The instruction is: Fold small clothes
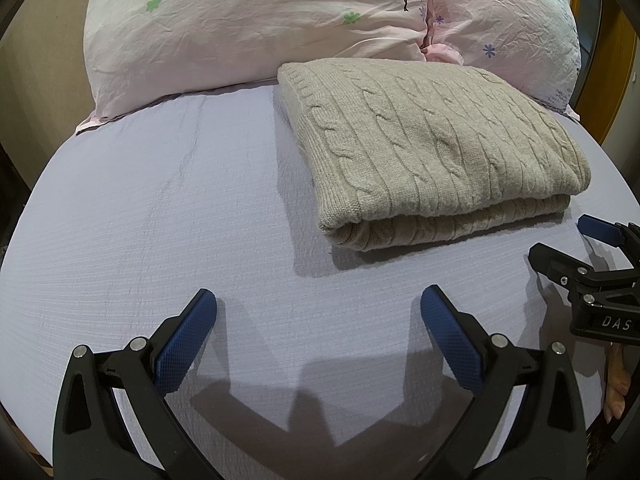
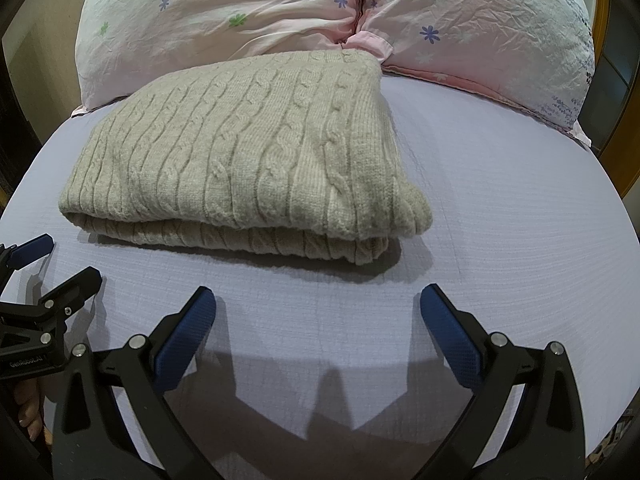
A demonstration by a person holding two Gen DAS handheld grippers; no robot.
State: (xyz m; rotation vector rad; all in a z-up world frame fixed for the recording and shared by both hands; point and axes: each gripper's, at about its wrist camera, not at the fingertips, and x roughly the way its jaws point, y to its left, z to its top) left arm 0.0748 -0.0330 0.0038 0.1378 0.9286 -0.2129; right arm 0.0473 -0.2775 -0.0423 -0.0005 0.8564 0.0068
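A bed covered in a pale lavender sheet carries a folded beige cable-knit sweater at its middle, with two pink floral pillows side by side along the far edge, just behind the sweater.

a beige cable-knit sweater on a pale lavender sheet. pink pillows printed with blue and green flowers and a dark tree. black grippers have blue pads.
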